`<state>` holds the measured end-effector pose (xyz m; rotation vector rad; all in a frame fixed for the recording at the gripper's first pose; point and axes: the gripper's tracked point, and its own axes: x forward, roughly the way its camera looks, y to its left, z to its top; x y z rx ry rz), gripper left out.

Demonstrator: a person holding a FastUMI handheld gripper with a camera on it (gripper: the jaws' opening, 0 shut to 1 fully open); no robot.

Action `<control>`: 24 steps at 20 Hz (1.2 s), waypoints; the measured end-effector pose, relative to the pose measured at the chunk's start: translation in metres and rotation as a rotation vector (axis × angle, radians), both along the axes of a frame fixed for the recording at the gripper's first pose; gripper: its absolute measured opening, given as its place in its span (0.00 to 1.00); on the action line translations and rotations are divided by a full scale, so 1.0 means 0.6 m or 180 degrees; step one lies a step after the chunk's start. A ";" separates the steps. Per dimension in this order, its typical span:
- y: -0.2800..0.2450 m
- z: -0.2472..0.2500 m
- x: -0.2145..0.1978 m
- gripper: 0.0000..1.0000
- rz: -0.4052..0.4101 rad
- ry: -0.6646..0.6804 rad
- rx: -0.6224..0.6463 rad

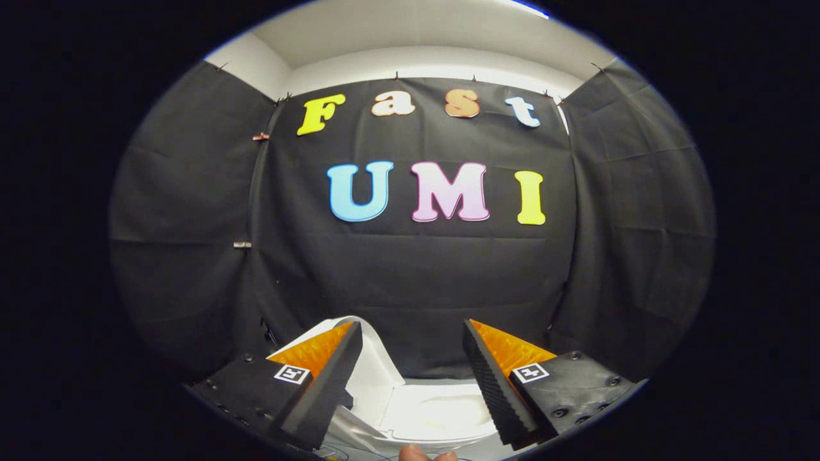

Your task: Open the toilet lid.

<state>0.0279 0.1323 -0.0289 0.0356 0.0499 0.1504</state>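
Gripper: fingers spread wide, nothing between the pads, tips pointing at the booth's black cloth wall.
Fingers: left finger at 7 o'clock, right finger at 5 o'clock, both with black ribbed pads and orange backs.
Toilet lid: white, raised upright, just behind the left finger.
Toilet: white, low at 6 o'clock, between the fingers.
Hand: fingertips at 6 o'clock, below the toilet.

Your gripper is spread wide, nothing pinched; the white toilet lid stands raised between the fingers.
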 end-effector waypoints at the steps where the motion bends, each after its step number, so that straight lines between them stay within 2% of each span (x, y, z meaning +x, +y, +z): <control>1: -0.014 0.011 -0.005 0.99 -0.0006 -0.0044 -0.0002; 8: -0.126 0.064 -0.037 0.99 -0.0148 -0.0320 0.0055; 15: -0.238 0.076 -0.062 0.98 -0.0382 -0.0434 0.0009; 24: -0.284 0.068 -0.064 0.99 -0.0463 -0.0429 0.0079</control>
